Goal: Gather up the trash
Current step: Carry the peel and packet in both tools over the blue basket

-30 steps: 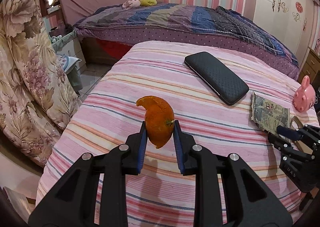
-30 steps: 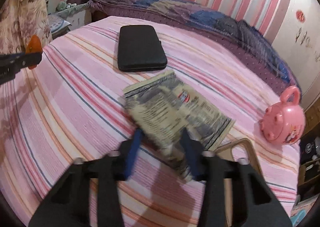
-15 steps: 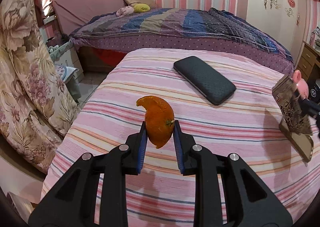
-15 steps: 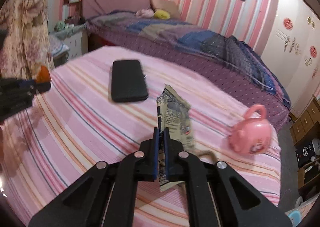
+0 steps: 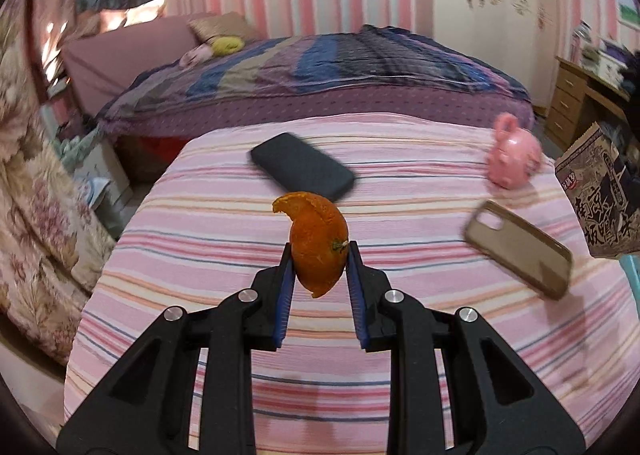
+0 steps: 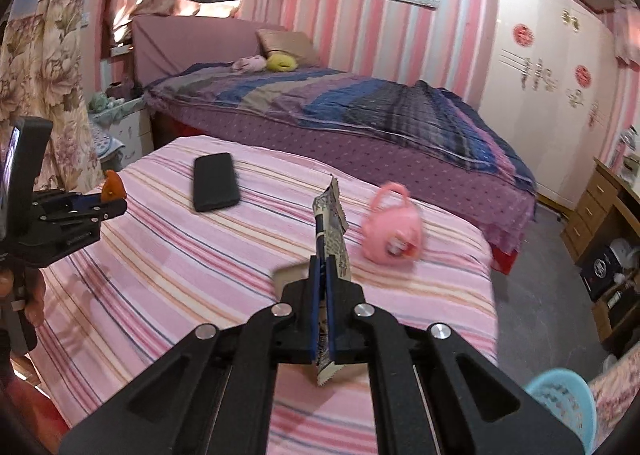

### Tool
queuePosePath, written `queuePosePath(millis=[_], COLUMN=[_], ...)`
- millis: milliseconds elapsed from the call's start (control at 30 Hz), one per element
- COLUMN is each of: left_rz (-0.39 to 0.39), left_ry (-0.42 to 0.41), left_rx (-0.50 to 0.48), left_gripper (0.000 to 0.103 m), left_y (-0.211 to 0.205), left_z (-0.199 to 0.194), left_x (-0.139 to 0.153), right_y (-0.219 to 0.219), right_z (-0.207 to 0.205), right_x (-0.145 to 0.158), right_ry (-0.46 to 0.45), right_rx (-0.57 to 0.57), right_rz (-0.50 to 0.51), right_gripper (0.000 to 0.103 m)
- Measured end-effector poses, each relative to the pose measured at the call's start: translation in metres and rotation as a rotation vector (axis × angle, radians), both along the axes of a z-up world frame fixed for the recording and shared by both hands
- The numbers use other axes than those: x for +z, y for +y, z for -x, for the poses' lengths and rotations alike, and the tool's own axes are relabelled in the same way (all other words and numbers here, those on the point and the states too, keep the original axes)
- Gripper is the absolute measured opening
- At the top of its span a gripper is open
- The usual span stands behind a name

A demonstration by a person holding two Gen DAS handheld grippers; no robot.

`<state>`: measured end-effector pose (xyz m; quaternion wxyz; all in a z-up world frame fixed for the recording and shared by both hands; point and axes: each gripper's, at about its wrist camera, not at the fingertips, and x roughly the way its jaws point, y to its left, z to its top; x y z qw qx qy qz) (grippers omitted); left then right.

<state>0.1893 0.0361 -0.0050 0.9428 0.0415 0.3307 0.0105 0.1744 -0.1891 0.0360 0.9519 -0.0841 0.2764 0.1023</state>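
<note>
My left gripper point(image 5: 319, 255) is shut on an orange peel point(image 5: 317, 245) and holds it above the pink striped bed point(image 5: 200, 255). It also shows at the left of the right wrist view point(image 6: 112, 197), with the peel point(image 6: 112, 185) at its tip. My right gripper point(image 6: 325, 267) is shut on a printed snack wrapper point(image 6: 332, 223), held upright and edge-on above the bed. In the left wrist view the wrapper point(image 5: 596, 195) hangs at the far right.
A black case point(image 5: 302, 171), a pink toy purse point(image 5: 514, 163) and a translucent brown phone case point(image 5: 520, 249) lie on the striped bed. A light blue basket point(image 6: 560, 411) sits low at the right. A second bed point(image 6: 340, 111) and a wooden desk point(image 6: 600, 207) stand beyond.
My right gripper closed on the wrapper, lifted it off the bed and stood it upright. Both grippers have risen and swung right. The peel has stayed in the left gripper.
</note>
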Motion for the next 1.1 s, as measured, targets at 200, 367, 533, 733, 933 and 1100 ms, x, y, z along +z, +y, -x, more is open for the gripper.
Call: queuePosePath(millis=[200, 367, 533, 733, 933, 1100], left_rz=[0.025, 0.049, 0.051, 0.057, 0.051, 0.051], left_ry=[-0.023, -0.045, -0.048, -0.028, -0.012, 0.021], left_rx=[-0.084, -0.177, -0.252, -0.333, -0.415, -0.475], left_gripper=[0.024, 0.024, 0.024, 0.024, 0.024, 0.024], left_y=[-0.065, -0.134, -0.198, -0.268, -0.335, -0.381], left_z=[0.018, 0.034, 0.043, 0.052, 0.06, 0.062], left_x=[0.007, 0.007, 0.001, -0.012, -0.023, -0.035], right_y=[-0.053, -0.117, -0.167, -0.233, -0.301, -0.339], right_z=[0.033, 0.061, 0.073, 0.085, 0.101, 0.116], right_x=[0.001, -0.005, -0.019, -0.038, -0.061, -0.065], right_ry=[0.0, 0.0, 0.006, 0.028, 0.095, 0.104], right_rx=[-0.088, -0.18, -0.27, -0.358, -0.407, -0.453], right_rz=[-0.017, -0.063, -0.103, -0.125, -0.147, -0.159], right_gripper=[0.003, 0.003, 0.003, 0.003, 0.003, 0.003])
